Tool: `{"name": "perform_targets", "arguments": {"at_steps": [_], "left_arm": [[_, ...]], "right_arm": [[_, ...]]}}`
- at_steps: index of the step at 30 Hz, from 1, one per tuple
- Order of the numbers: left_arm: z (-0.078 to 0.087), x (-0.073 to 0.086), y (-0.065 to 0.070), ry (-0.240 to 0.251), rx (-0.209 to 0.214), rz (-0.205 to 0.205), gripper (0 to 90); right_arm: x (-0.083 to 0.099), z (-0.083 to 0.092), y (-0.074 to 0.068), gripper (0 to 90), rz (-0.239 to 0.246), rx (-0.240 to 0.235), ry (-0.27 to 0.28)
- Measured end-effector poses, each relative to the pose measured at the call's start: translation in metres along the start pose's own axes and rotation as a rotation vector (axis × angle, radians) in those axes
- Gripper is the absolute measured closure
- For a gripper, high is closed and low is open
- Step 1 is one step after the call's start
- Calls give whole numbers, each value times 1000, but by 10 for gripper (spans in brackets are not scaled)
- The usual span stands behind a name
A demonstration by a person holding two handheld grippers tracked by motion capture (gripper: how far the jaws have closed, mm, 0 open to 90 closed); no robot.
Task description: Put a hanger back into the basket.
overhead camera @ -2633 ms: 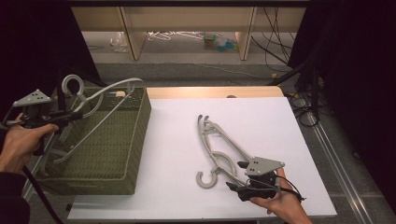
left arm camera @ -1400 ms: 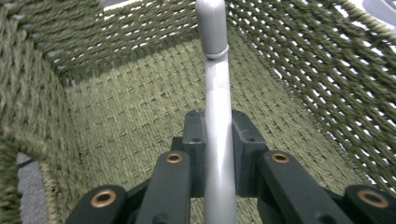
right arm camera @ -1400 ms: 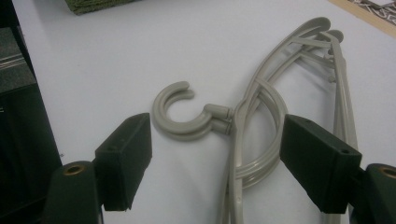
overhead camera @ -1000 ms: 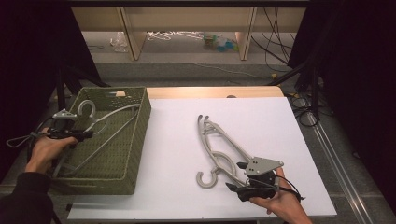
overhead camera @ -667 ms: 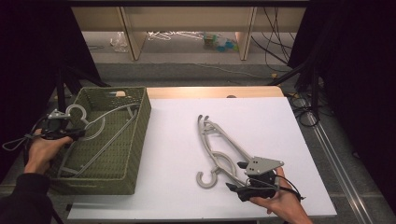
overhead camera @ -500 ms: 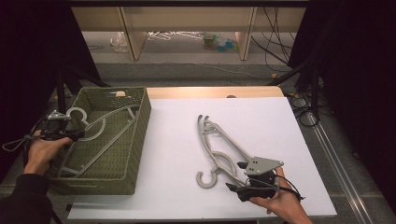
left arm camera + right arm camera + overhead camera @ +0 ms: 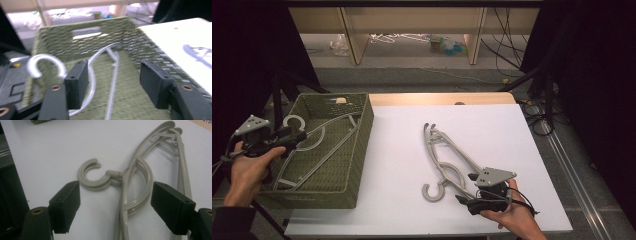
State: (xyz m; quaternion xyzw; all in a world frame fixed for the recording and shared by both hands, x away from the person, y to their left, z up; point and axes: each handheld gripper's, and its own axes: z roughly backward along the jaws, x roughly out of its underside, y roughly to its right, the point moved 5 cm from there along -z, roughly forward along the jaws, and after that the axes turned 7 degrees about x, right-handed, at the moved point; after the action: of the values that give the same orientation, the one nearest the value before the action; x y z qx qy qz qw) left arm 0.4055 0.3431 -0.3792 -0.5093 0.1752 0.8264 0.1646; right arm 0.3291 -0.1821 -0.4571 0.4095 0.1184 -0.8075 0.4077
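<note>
A pale grey hanger (image 7: 330, 132) lies inside the green woven basket (image 7: 362, 145), its hook (image 7: 292, 120) up against the left rim. My left gripper (image 7: 298, 136) hovers over that rim, near the hook. In the left gripper view it (image 7: 112, 75) is open, with the hanger (image 7: 113, 85) on the basket floor (image 7: 140, 100) beyond the jaws. A stack of grey hangers (image 7: 447, 152) lies on the white table. My right gripper (image 7: 464, 189) sits at their hook end, open. In the right gripper view it (image 7: 117, 195) has the hooks (image 7: 91, 176) and necks between the jaws, untouched.
The white table top (image 7: 497, 125) has free room on the right and far side. The basket takes up its left end. Wooden shelving (image 7: 412, 20) and loose cables (image 7: 537, 107) lie beyond the table. A dark stand (image 7: 277, 95) rises left of the basket.
My left gripper came down and to the left with the hanger. The hanger now rests in the basket and the jaws stand open. The right gripper has not moved.
</note>
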Motion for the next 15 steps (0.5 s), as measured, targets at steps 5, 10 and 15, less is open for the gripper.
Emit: {"name": "perform_targets", "arguments": {"at_steps": [5, 10, 15], "left_arm": [[1, 2, 44, 52, 118, -18, 349], [-9, 7, 90, 109, 259, -26, 312], [-16, 12, 129, 129, 334, -111, 254]], "right_arm": [[3, -2, 3, 247, -18, 7, -19], [10, -5, 5, 248, -32, 5, -41], [14, -7, 6, 245, -57, -2, -59]]}}
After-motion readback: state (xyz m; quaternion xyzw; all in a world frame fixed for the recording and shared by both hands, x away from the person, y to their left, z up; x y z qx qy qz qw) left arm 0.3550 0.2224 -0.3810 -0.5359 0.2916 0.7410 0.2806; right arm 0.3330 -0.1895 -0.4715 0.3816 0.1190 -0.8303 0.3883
